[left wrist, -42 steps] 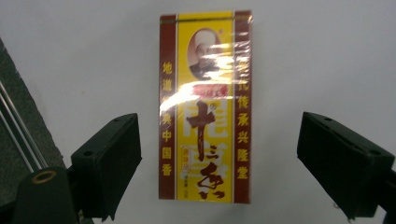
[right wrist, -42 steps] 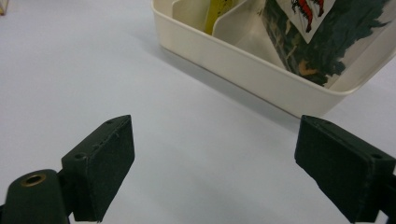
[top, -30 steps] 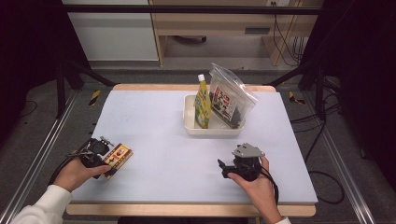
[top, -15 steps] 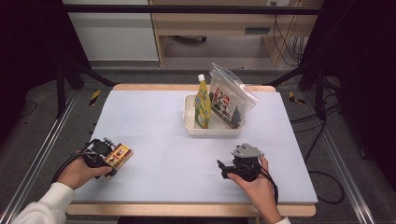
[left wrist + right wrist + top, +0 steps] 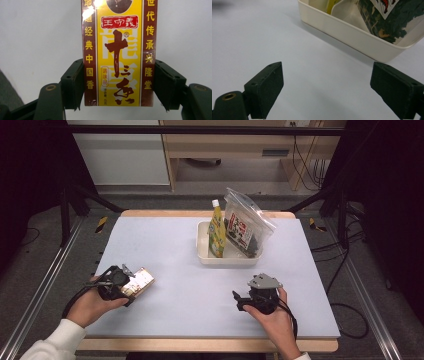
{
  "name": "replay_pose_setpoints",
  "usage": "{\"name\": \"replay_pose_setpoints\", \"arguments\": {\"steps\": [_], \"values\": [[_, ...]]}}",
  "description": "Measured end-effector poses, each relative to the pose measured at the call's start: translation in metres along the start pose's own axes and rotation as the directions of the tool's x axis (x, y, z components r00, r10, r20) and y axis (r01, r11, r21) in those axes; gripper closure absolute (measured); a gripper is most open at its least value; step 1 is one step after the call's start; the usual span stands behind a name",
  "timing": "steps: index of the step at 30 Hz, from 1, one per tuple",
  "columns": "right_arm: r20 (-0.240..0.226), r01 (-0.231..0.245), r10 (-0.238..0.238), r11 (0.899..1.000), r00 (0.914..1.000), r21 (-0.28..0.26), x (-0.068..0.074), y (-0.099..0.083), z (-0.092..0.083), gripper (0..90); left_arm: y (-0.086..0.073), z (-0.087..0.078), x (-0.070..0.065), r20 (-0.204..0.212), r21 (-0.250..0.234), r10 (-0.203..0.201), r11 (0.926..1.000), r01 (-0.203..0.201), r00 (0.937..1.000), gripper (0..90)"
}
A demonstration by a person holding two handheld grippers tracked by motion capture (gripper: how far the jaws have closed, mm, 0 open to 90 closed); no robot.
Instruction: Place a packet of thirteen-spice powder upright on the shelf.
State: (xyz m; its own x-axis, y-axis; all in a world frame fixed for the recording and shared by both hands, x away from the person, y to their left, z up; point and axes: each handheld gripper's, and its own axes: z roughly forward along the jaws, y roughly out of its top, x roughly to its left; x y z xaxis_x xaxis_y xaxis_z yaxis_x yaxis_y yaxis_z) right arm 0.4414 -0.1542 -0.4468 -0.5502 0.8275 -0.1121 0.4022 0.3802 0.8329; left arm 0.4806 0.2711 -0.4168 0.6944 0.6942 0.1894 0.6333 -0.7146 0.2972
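The left gripper (image 5: 117, 82) has just been closing and now grasps the flat yellow-and-maroon seasoning box (image 5: 119, 52) at the near left of the white table (image 5: 180, 305). The right gripper (image 5: 327, 90) gapes empty near the cream plastic tub (image 5: 352, 37).

A table (image 5: 175, 245) holds a tub (image 5: 205, 257) at the back, near the middle. A bottle (image 5: 216, 230) stands in the left part of the tub, and a bag (image 5: 245, 222) leans in the right part. A box (image 5: 139, 282) sits near the front left, between the jaws of the left gripper (image 5: 127, 285). The right gripper (image 5: 239, 301) rests at the front right, in front of the tub.
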Motion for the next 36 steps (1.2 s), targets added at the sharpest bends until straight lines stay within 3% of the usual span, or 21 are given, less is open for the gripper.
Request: {"name": "replay_pose_setpoints", "arguments": {"steps": [4, 10, 22, 27, 33, 36], "values": [[-0.004, -0.018, 0.018, 1.0, 0.9998, -0.001, -0.001, 0.0, 0.0, 11.6, 0.018, -0.004, -0.014, 0.0, -0.041, 0.055, 0.9976, -0.055, 0.9985, 32.3], [-0.003, -0.023, 0.023, 1.0, 0.9997, 0.006, 0.0, -0.002, 0.002, 11.5, 0.04, -0.007, -0.03, 0.001, -0.078, 0.136, 0.9877, -0.136, 0.9907, 32.3], [0.006, -0.04, 0.04, 0.999, 0.9992, -0.005, -0.004, -0.002, -0.001, 13.9, 0.066, -0.014, -0.056, -0.03, -0.173, 0.222, 0.9593, -0.223, 0.9747, 32.3], [-0.009, -0.059, 0.059, 0.998, 0.9982, -0.02, -0.004, 0.001, -0.004, 20.5, 0.074, -0.017, -0.064, -0.055, -0.231, 0.244, 0.9404, -0.25, 0.9683, 32.4], [-0.06, -0.07, 0.066, 0.996, 0.996, -0.06, -0.002, 0.018, -0.013, 30.0, 0.079, -0.023, -0.071, -0.081, -0.316, 0.26, 0.9089, -0.272, 0.9622, 32.4], [-0.082, -0.067, 0.062, 0.996, 0.9948, -0.06, 0.001, 0.028, -0.016, 32.5, 0.081, -0.027, -0.073, -0.103, -0.348, 0.276, 0.8902, -0.295, 0.9556, 32.4]]}}
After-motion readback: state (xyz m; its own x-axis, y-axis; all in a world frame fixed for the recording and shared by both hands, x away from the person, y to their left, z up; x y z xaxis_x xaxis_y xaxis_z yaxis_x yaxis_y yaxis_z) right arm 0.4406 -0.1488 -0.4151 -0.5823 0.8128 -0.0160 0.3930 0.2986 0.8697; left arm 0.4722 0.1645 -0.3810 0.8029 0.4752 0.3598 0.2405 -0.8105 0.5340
